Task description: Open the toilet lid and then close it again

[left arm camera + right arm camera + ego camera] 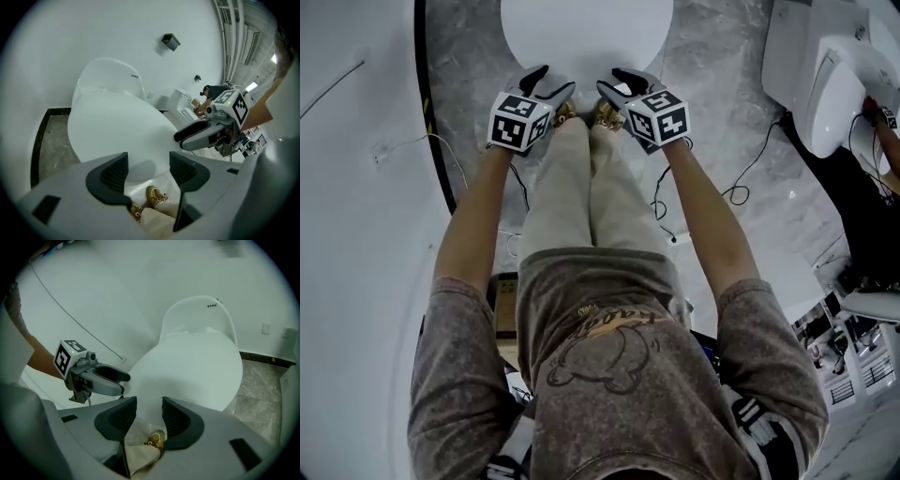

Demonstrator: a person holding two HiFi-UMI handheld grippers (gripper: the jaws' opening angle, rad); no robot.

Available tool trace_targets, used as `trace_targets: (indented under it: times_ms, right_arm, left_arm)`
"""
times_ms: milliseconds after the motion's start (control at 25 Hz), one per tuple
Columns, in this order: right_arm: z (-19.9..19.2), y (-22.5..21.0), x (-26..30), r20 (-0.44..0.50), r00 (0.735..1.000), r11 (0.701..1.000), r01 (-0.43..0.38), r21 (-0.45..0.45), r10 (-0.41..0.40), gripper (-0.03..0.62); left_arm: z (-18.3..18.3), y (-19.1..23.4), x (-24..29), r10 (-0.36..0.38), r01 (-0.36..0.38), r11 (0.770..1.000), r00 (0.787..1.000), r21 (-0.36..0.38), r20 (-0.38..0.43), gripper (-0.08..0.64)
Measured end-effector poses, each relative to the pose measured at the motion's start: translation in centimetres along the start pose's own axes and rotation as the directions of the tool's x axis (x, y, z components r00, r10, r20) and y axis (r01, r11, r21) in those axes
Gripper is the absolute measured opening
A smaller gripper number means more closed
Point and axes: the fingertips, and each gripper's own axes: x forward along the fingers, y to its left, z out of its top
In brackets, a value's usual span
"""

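Observation:
The toilet's white lid (586, 28) lies shut over the bowl, just ahead of my feet. In the head view my left gripper (546, 86) and right gripper (623, 86) hover side by side at the lid's near edge, touching nothing. In the left gripper view the left gripper (147, 164) stands open over that edge of the lid (117, 131), with nothing between its pads. My right gripper (149, 411) is open too, its gap narrower, and the lid (192, 366) is beyond it. Each gripper view shows the other gripper beside it.
The toilet's upright back (197, 312) stands against the white wall. A white curved panel (356, 187) runs along the left. Cables (741, 187) trail over the marble floor (712, 56). A second toilet (834, 75) and another person's arm (886, 131) are at the right.

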Motion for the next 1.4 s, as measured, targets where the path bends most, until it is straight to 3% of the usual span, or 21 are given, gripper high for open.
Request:
trace_targets:
  times_ms: [200, 600, 760, 880, 1080, 1240, 1400]
  right_arm:
    - [-2.6, -1.6, 3.0, -0.024, 0.999, 0.999, 0.033, 0.022, -0.032, 0.174]
    - [-5.2, -3.7, 6.1, -0.017, 0.994, 0.993, 0.106, 0.053, -0.106, 0.124]
    - [-4.7, -3.5, 5.6, -0.022, 0.995, 0.992, 0.102, 0.07, -0.101, 0.083]
    - [-1.8, -2.8, 3.0, 0.03, 0.995, 0.994, 0.093, 0.062, -0.095, 0.082]
    - [5.0, -1.6, -4.8, 0.162, 0.973, 0.985, 0.158, 0.068, -0.167, 0.082]
    - [10.4, 1.2, -12.5, 0.27, 0.942, 0.979, 0.202, 0.013, -0.198, 0.081]
    - [14.7, 5.7, -19.8, 0.378, 0.912, 0.978, 0.197, -0.067, -0.158, 0.083]
  left_arm:
    - [-2.8, 1.6, 2.7, 0.011, -0.011, 0.999, 1.0, -0.031, -0.009, 0.278]
    - [-4.7, 2.8, 5.6, 0.078, -0.078, 0.997, 0.997, 0.01, -0.016, 0.271]
    - [-4.4, 2.9, 5.1, 0.086, -0.087, 0.994, 0.996, -0.058, -0.029, 0.265]
    - [-1.9, 1.9, 3.4, 0.073, -0.072, 0.994, 0.997, -0.081, 0.015, 0.261]
    - [5.8, -1.3, -2.2, 0.07, -0.062, 0.996, 0.988, -0.059, 0.135, 0.261]
    - [12.9, -5.3, -8.3, 0.067, -0.06, 0.998, 0.967, -0.034, 0.245, 0.261]
    - [19.4, -10.1, -15.6, 0.031, -0.04, 0.999, 0.932, 0.018, 0.362, 0.261]
